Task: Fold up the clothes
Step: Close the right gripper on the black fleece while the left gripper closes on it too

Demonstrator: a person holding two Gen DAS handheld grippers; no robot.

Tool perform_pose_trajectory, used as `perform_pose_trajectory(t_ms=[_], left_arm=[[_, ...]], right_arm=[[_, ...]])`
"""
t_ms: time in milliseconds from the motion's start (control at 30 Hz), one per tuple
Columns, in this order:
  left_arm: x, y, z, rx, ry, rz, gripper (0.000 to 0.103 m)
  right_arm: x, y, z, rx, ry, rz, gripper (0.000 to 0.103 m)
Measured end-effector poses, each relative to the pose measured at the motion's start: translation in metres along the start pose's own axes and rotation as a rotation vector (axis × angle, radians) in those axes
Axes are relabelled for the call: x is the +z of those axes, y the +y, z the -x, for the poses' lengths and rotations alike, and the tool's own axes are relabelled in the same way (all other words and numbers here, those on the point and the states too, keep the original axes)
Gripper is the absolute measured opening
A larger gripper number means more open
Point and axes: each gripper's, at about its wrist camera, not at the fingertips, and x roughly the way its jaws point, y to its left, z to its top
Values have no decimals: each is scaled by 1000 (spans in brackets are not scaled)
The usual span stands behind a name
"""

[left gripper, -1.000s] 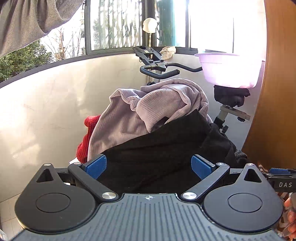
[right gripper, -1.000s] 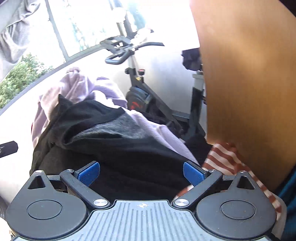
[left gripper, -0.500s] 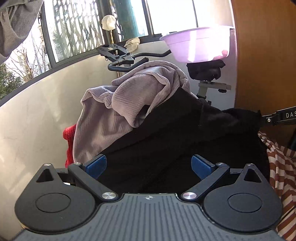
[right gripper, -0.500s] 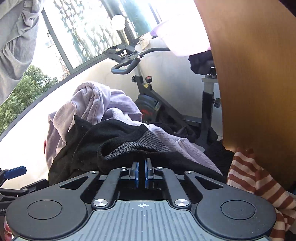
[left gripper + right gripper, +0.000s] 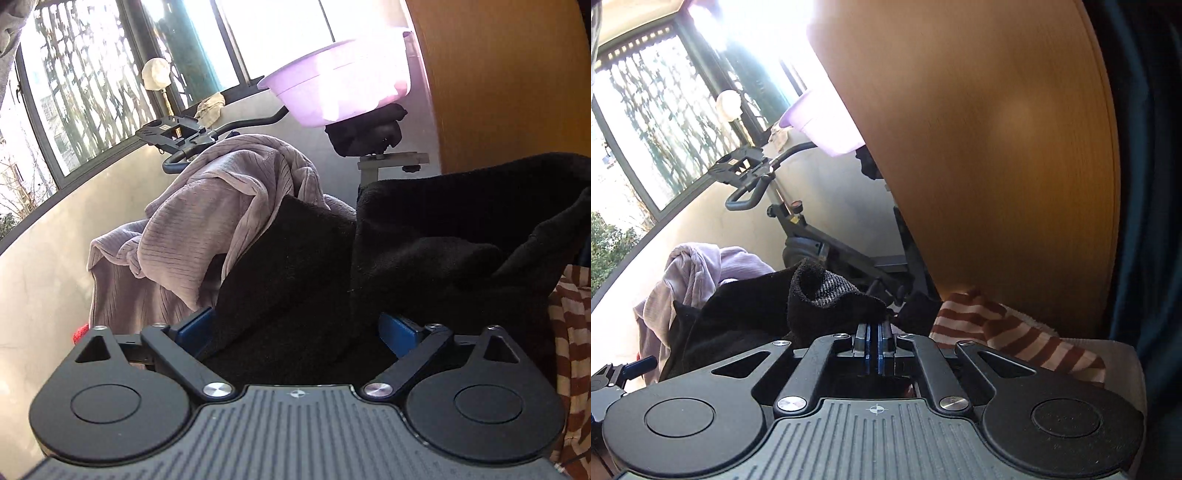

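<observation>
— What fills your view, biggest thing first?

— In my right wrist view the wooden panel [image 5: 979, 147] takes the whole upper right. In my left wrist view it stands at the upper right too, and the black garment [image 5: 424, 251] spreads across the centre and right of that frame, one edge lifted into a hanging fold.

— And behind the black one?

— A lilac ribbed garment [image 5: 221, 206] is heaped at centre left, draped in front of the exercise bike [image 5: 177, 136]. A purple basin [image 5: 340, 81] sits at upper centre, above the bike's saddle. A red-and-white striped cloth [image 5: 572, 332] shows at the right edge.

— Your grippers?

— My left gripper [image 5: 295, 328], at lower centre, has its jaws closing with the black garment lying between the blue pads [image 5: 195, 328]; the pads stand apart and I cannot tell that they press it yet. My right gripper [image 5: 874, 332], at lower centre of its frame, has its jaws together, pinching an edge of the black garment, which bunches up just above the fingertips with a grey knit lining showing. The striped cloth lies just right of it.
</observation>
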Motion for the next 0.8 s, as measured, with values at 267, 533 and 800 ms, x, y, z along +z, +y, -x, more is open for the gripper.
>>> perform_pose_trajectory(t_ms=[267,533,800], left_arm=[[2,1,30,-25,-19,8,14],[28,16,88,-103,-147,180,13],[46,62,130,-55,-288,421,12]], right_arm=[[-20,16,-28,28,108,76,55],[-23,43,-51,125,144,174,71],[33,63,-15,270,71,129,9]])
